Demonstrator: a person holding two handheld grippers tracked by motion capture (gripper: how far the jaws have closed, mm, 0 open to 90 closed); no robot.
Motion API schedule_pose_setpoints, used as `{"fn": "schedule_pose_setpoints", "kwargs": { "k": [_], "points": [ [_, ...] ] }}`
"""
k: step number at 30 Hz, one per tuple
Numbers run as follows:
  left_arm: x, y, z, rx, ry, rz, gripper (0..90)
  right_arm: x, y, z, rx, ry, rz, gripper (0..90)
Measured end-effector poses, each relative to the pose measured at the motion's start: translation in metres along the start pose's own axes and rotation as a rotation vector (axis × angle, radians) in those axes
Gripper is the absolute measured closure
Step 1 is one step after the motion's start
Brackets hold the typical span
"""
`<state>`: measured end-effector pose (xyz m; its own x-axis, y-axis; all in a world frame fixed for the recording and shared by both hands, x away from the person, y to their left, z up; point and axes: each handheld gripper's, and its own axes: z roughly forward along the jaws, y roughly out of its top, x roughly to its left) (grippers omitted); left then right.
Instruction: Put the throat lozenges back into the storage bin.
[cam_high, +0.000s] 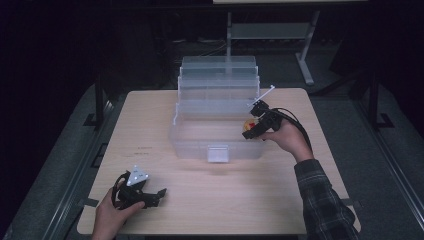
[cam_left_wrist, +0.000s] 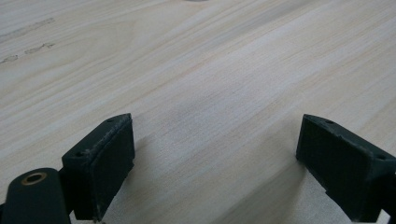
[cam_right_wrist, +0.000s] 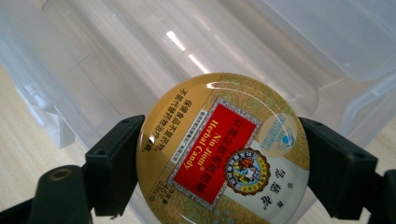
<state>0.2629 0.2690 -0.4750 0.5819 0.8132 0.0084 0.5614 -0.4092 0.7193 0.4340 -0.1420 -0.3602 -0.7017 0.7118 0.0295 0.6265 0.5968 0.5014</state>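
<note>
The candy tin (cam_right_wrist: 223, 151) is gold with a red label panel; the storage box (cam_high: 200, 142) is clear plastic; the surface (cam_high: 150, 125) is pale woodgrain; the tongs (cam_right_wrist: 223, 172) are black.

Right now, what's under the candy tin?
The candy tin, clamped in the right gripper, hangs over the clear tiered storage box; bare plastic shows around it, the spot directly beneath is covered.

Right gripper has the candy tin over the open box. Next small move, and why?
Probably lower the tin a little further into the clear plastic box, then open. The right gripper is shut on the round candy tin, held by its edges above the box's open bottom compartment. The left gripper rests open on the table, uninvolved.
</note>
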Motion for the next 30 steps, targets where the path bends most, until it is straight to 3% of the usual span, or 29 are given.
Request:
{"fn": "schedule_pose_setpoints", "kwargs": {
  "k": [16,30],
  "points": [
    [0.0,0.0,0.0,0.0,0.001,-0.003,10.7,-0.002,-0.002,-0.01,-0.032,-0.006,0.017,18.1],
    [-0.001,0.0,0.0,0.002,0.003,-0.004,10.8,-0.005,-0.025,-0.026,-0.059,-0.025,0.027,2.6]
  ]
}}
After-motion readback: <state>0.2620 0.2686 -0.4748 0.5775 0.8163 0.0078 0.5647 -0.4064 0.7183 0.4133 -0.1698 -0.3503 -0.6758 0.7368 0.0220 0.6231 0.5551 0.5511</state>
